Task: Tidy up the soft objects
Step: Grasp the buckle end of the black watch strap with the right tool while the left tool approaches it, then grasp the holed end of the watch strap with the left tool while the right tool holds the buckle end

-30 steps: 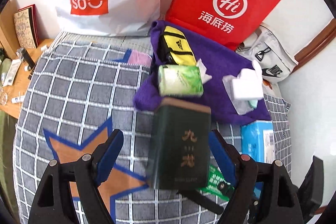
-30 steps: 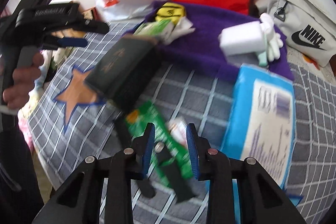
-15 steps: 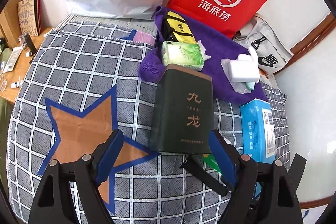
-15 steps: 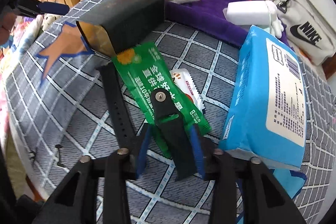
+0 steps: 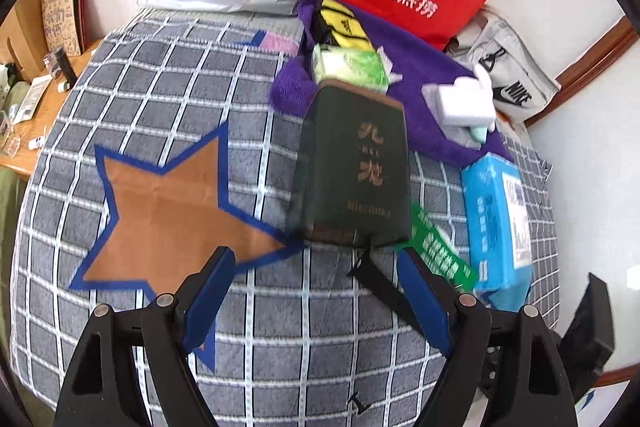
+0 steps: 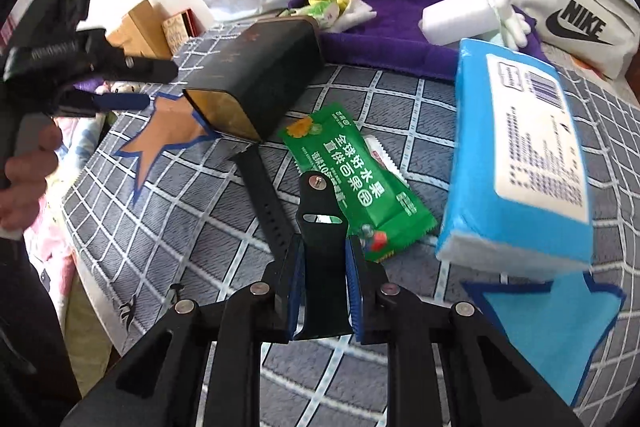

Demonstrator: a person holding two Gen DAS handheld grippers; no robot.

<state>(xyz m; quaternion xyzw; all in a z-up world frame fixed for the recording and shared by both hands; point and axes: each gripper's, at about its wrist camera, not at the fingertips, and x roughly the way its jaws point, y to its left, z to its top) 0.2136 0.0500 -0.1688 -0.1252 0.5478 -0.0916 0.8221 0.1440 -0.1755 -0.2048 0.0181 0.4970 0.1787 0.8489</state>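
Gripping a black watch strap, right tongs low over the checked blanket, left tongs wide, empty

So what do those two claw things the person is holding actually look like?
Both are matte black plastic. Each gripper, the left gripper and the right gripper, has two angled fingers lined with ridged blue pads, joined by silver rivets. The person's bare hand grips the left one's grey handle. No cables or sleeves are visible.

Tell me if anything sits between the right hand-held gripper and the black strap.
Nothing visible does: the right hand-held gripper already has the black strap between its jaws, its far end lying over the green packet.
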